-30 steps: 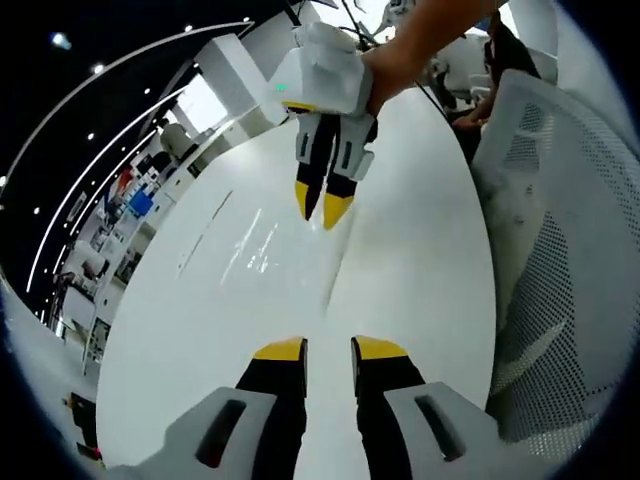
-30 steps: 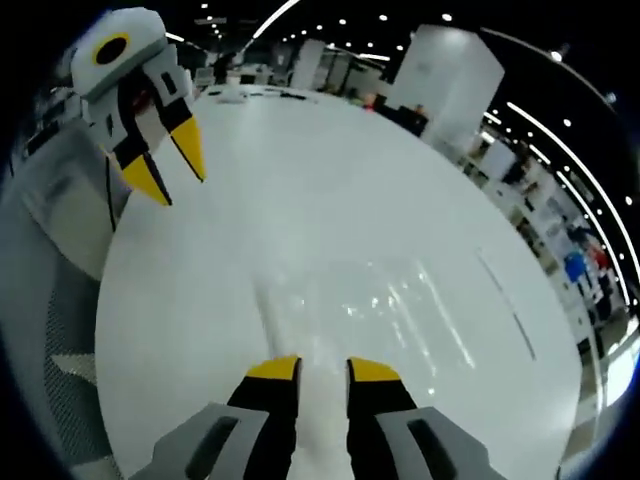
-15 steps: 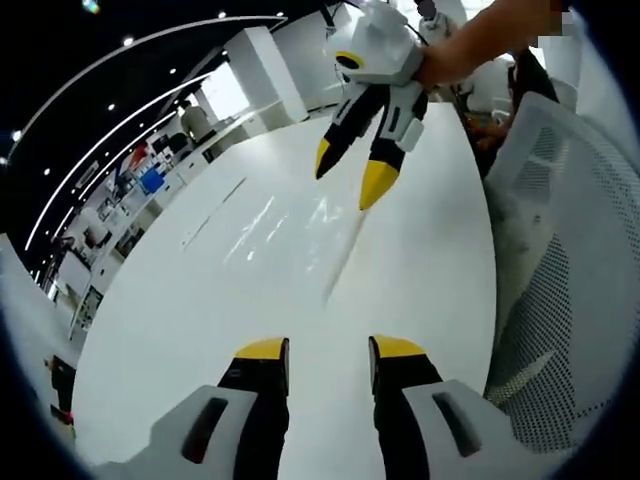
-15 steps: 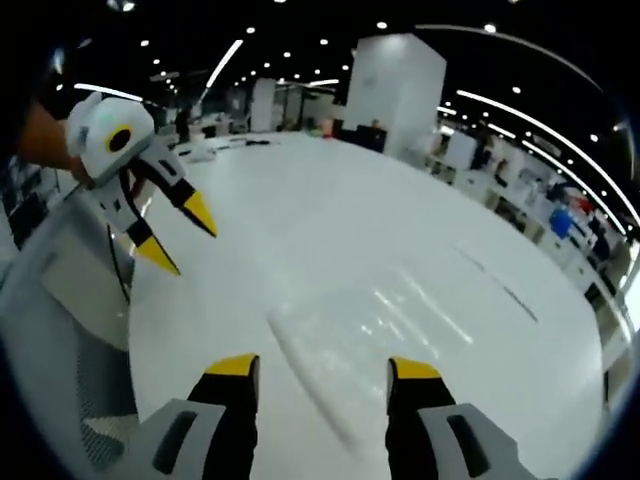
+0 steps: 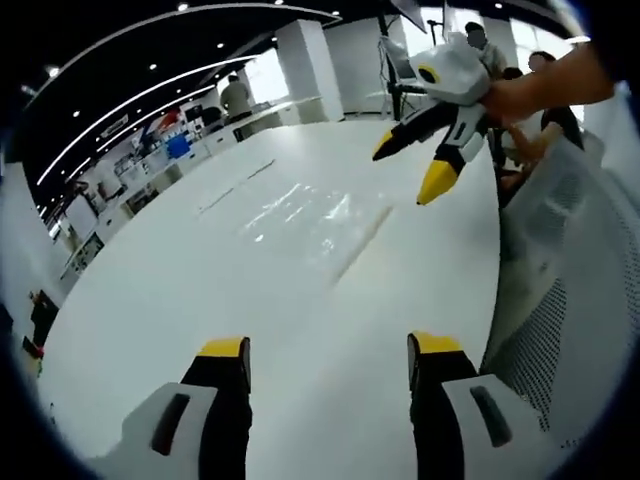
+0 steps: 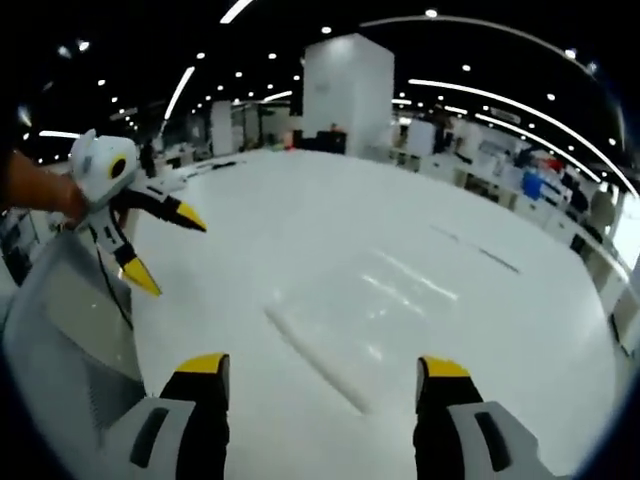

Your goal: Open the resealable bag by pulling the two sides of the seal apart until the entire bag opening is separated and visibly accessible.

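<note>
Both claws, left (image 5: 325, 350) and right (image 6: 320, 365), have spread, apparently lifted

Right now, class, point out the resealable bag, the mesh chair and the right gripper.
resealable bag (image 6: 350, 320), right gripper view, clear middle.
mesh chair (image 5: 560, 300), left gripper view, mesh back.
right gripper (image 5: 410, 170), left gripper view, between fingertips.

One clear resealable bag (image 5: 318, 222) lies flat near the middle of one white table (image 5: 200, 300). Two grippers are held above the table: the left gripper (image 5: 325, 347) and the right gripper (image 6: 325, 367), each with two yellow-tipped jaws spread wide. One white mesh chair (image 5: 570, 290) stands at the table's edge.
</note>
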